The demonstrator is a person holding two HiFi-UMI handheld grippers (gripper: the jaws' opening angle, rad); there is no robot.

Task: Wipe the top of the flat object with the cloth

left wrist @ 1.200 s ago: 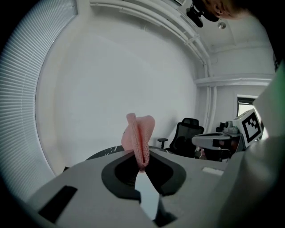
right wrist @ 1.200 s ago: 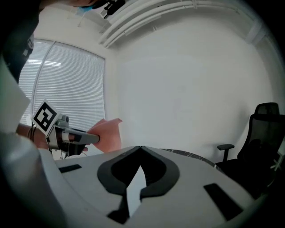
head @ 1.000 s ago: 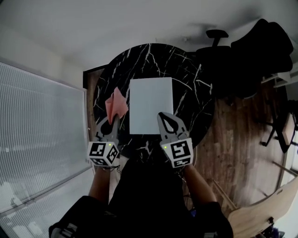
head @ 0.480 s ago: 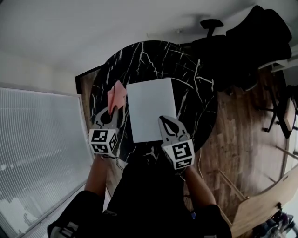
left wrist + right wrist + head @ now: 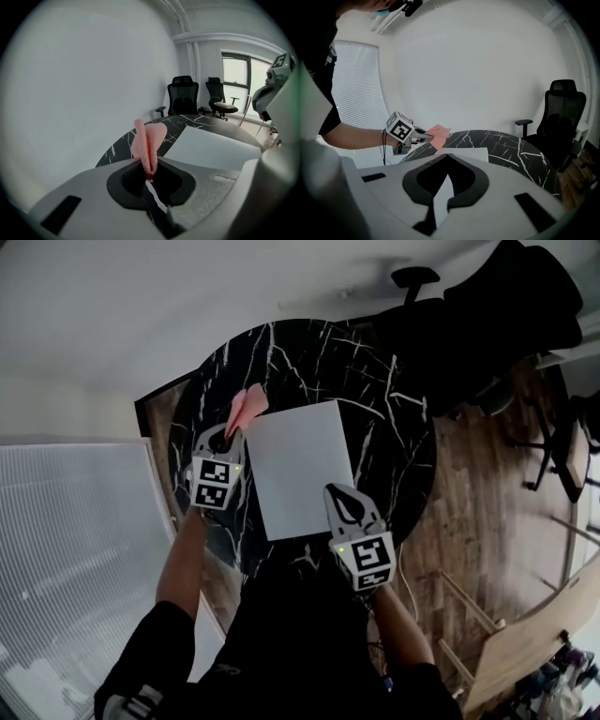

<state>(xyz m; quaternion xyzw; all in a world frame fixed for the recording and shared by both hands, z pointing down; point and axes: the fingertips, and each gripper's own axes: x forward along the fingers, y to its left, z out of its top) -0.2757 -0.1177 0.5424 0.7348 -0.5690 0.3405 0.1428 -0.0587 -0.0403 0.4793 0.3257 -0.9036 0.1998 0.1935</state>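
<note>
Since a second ago the left tongs (image 5: 228, 433) have travelled away from the person along the left edge of the white sheet (image 5: 298, 465), carrying the pink cloth (image 5: 246, 409) to its far left corner. They are clenched on the cloth's lower end, so the rest stands up in a loose fold past the tips (free to drape once lowered). It looks poised at that corner, ready to be drawn across. The right tongs (image 5: 341, 493) are closed on nothing, tips over the sheet's near right edge, probably to pin it against sliding. The sheet lies flat in the middle of the black marbled worktop (image 5: 384, 399), plain, matte and unmarked, with crisp straight edges.
</note>
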